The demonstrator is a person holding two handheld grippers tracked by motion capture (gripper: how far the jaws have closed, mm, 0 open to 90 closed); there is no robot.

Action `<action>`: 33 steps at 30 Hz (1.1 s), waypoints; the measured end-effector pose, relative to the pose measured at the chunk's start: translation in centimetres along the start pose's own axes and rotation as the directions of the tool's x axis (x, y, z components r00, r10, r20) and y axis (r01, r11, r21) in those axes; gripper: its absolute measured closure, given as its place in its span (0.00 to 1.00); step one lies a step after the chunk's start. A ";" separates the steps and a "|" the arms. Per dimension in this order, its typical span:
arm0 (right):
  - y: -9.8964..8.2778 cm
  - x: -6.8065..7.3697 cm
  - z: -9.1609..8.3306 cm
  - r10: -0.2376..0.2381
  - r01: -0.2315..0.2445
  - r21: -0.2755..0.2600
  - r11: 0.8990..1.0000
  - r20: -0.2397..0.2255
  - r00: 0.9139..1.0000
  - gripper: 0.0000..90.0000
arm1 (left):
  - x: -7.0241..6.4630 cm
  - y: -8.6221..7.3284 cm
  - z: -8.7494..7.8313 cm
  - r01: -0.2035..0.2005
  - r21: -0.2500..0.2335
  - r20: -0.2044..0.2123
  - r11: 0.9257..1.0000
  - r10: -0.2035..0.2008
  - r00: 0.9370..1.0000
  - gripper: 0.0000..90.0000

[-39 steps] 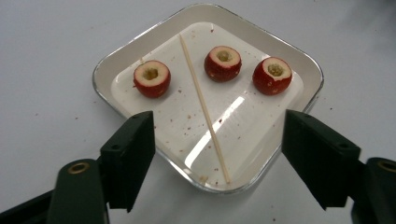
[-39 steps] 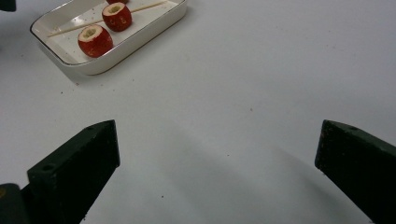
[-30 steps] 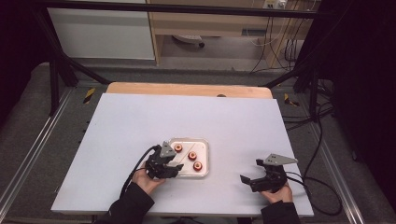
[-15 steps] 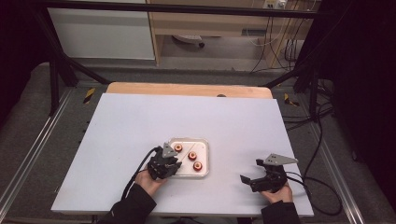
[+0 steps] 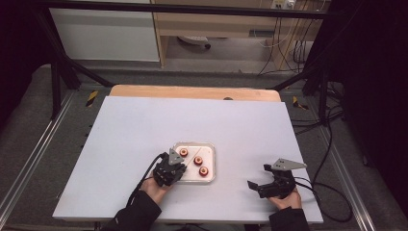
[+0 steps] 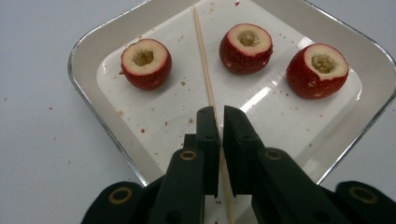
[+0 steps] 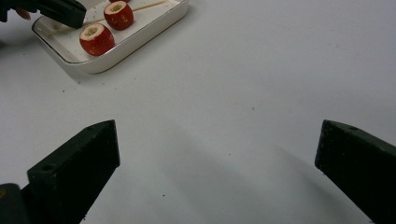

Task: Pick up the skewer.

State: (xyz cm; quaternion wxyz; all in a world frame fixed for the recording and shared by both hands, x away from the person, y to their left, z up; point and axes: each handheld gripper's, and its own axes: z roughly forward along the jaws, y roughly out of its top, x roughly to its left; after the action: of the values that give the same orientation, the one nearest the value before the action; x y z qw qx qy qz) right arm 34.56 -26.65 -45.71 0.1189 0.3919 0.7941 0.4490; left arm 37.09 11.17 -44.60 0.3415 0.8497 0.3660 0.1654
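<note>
Left gripper view: tray [image 6: 93,88] holds three cored fruits [image 6: 145,63]; left tongs [image 6: 220,122] pinch skewer [image 6: 205,70]; right tongs [image 7: 217,154] released.

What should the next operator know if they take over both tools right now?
Left tool: jaws nearly shut around the near end of the wooden skewer, which lies flat in the white tray.
Right tool: open, empty, over bare table to the right of the tray.
Three cored red fruits sit in the tray, cut side up, none on the skewer.
Done: skewer reached.
Left, probably: lift the skewer and thread the fruits.
</note>
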 end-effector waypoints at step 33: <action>0.1 0.2 0.1 -0.025 0.025 0.013 1.000 0.012 1.000 0.01 | 1.1 -0.2 -2.4 0.022 -0.133 0.054 0.991 -0.015 0.998 0.98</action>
State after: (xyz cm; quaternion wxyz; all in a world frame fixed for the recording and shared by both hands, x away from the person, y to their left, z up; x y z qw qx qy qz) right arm 34.49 -26.42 -45.62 0.1268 0.3855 0.8011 0.4400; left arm 36.52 13.17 -43.01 0.4087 0.8257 0.3527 0.1637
